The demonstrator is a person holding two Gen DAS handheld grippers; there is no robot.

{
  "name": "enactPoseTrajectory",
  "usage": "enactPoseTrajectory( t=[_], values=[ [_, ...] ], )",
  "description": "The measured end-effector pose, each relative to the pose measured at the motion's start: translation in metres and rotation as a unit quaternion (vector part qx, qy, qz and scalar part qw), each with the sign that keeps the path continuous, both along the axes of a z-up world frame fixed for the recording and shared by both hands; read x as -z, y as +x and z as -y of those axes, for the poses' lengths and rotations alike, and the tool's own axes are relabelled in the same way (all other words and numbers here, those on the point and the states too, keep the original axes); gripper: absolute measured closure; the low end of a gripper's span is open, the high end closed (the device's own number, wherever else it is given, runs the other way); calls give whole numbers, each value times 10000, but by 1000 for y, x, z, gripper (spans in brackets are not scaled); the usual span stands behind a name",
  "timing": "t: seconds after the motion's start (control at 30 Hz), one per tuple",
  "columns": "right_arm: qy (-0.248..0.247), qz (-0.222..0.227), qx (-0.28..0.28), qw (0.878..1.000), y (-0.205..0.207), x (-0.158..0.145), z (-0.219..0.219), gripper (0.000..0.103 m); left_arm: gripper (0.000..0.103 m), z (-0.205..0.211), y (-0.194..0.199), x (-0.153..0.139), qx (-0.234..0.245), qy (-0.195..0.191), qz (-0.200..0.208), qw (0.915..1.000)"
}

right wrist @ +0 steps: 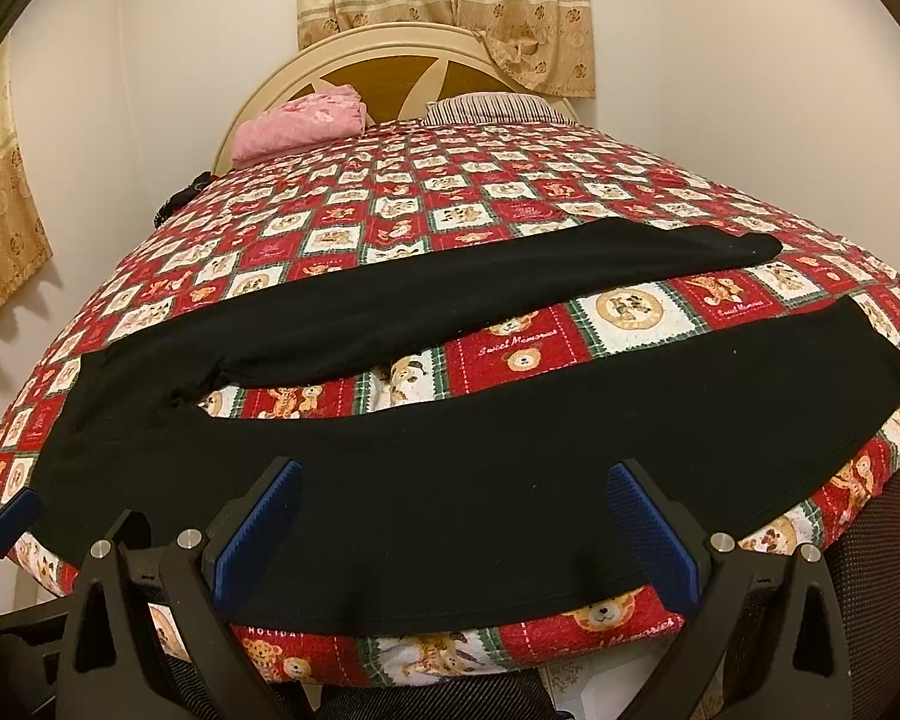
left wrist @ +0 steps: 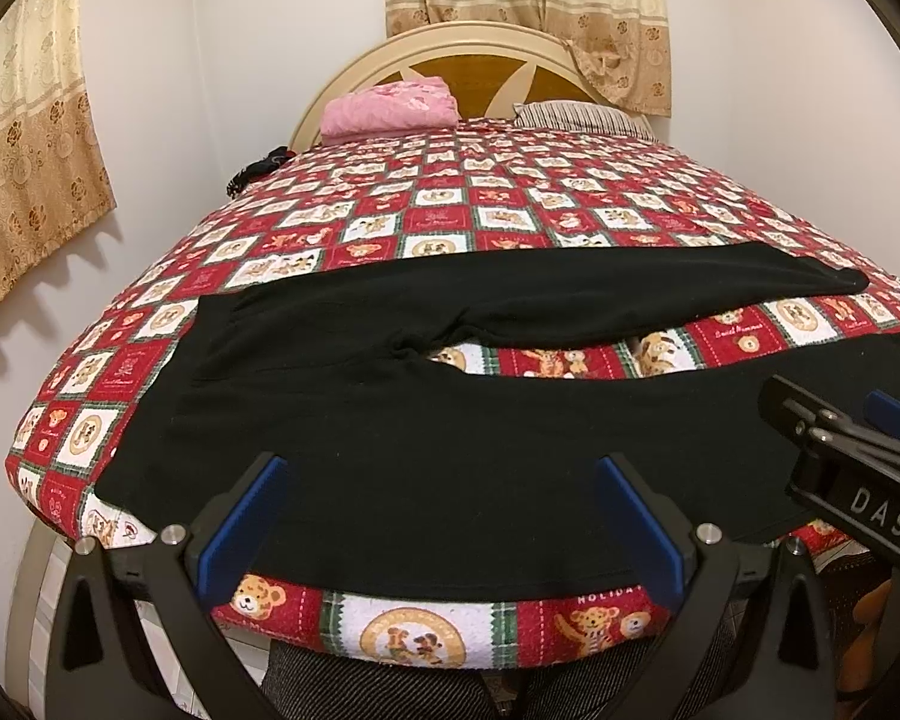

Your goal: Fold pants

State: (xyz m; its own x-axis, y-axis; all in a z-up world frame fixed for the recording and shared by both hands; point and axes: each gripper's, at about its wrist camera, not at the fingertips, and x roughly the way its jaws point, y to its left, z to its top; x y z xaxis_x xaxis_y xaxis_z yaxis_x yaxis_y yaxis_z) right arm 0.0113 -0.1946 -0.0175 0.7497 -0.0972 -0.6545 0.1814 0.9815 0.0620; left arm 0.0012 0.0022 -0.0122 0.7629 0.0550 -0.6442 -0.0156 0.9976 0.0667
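Observation:
Black pants (left wrist: pixel 450 468) lie flat across the near end of the bed, waistband at the left, both legs stretching right with a gap of quilt between them. My left gripper (left wrist: pixel 441 480) hovers open over the near leg, blue pads (left wrist: pixel 240 534) wide apart and empty. In the right wrist view the same pants (right wrist: pixel 510 432) fill the foreground, and my right gripper (right wrist: pixel 453 486) is open above the near leg, holding nothing. The right gripper's body (left wrist: pixel 858 462) shows at the right edge of the left wrist view; a blue pad of the left gripper (right wrist: pixel 9 522) shows at the far left.
The bed carries a red, white and green bear-print quilt (left wrist: pixel 480 210). A pink folded cloth (left wrist: pixel 390 105) and a striped pillow (left wrist: pixel 576 114) sit by the cream headboard (left wrist: pixel 468 42). Curtains hang behind and at the left. The person's dark trousers (left wrist: pixel 378 690) are below the bed's front edge.

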Motion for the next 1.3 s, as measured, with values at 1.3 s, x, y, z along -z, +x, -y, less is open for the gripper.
enactPoseTrajectory(
  t=[1.3],
  values=[
    [21, -136, 65, 9999, 7, 10, 8, 1, 0, -28, 20, 8, -392, 62, -197, 9990]
  ],
)
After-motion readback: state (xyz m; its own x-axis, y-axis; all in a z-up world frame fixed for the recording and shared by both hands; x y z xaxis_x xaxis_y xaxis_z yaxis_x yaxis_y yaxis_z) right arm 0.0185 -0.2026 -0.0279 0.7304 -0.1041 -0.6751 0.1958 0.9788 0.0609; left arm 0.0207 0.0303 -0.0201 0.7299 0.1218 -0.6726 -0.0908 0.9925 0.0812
